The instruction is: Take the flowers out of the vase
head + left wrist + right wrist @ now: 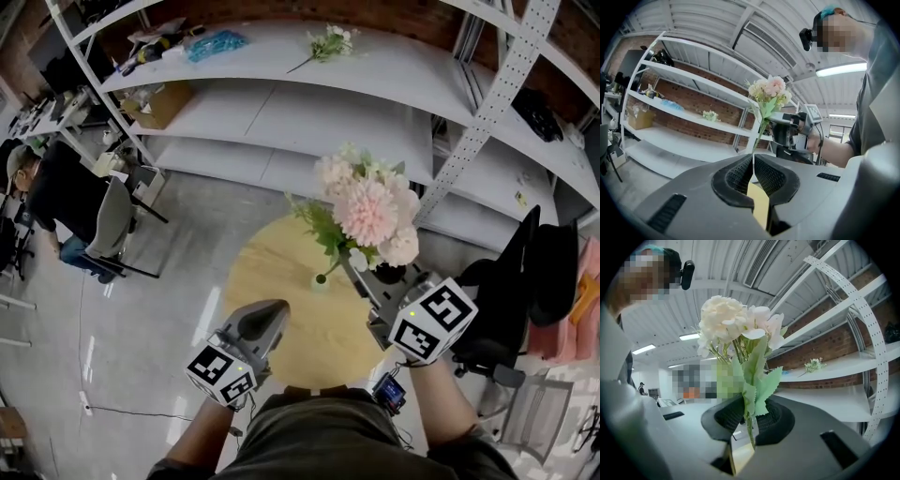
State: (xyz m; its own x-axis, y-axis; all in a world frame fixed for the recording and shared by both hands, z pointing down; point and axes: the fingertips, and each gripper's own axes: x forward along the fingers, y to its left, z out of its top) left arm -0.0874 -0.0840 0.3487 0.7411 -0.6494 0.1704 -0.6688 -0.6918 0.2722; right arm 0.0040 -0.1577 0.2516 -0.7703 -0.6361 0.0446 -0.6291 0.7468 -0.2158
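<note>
The desk (pixel 272 272) is mostly bare under the flowers (pixel 367 211); shelves (pixel 281 122) stand beyond it, a black chair (pixel 506 291) at right.

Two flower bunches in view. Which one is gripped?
The pink-and-cream bouquet above the round table, stems clamped in the right gripper. The small white sprig lies loose on a shelf.

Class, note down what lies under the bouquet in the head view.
The round wooden table lies under the bouquet; blooms and the right gripper cover its far right part.

Pale pink flowers (pixel 367 208), upright, aloft
</note>
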